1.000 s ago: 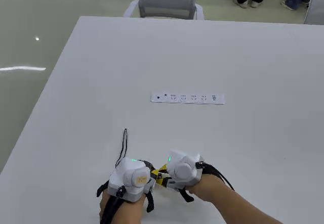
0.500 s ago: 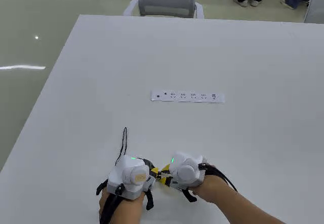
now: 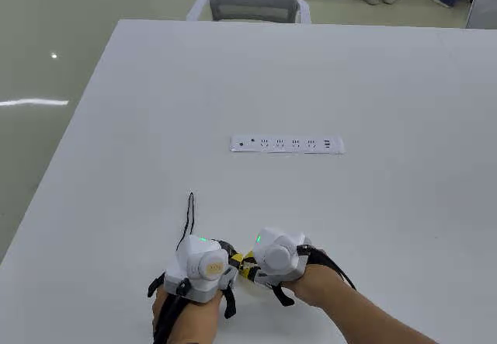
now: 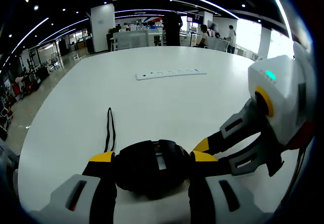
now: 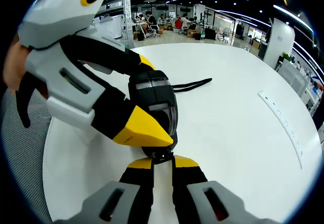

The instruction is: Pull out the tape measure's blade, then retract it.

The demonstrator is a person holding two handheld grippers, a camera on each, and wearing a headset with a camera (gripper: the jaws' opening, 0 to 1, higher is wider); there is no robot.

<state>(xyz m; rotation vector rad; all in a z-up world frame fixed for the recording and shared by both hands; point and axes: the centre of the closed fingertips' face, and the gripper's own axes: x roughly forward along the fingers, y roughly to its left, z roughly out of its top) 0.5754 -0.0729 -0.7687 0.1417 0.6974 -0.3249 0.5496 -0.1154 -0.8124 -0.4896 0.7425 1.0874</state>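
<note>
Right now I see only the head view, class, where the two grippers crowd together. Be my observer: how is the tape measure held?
Observer: The left gripper has its jaws shut on the black tape measure, one jaw on each side of the case.
Operator: And the right gripper?
Observer: Its jaws stand nearly together, pinching the small dark blade tab at the case's mouth.
Operator: Is the blade drawn out?
Observer: Not yet: the tab sits right against the case.
</note>
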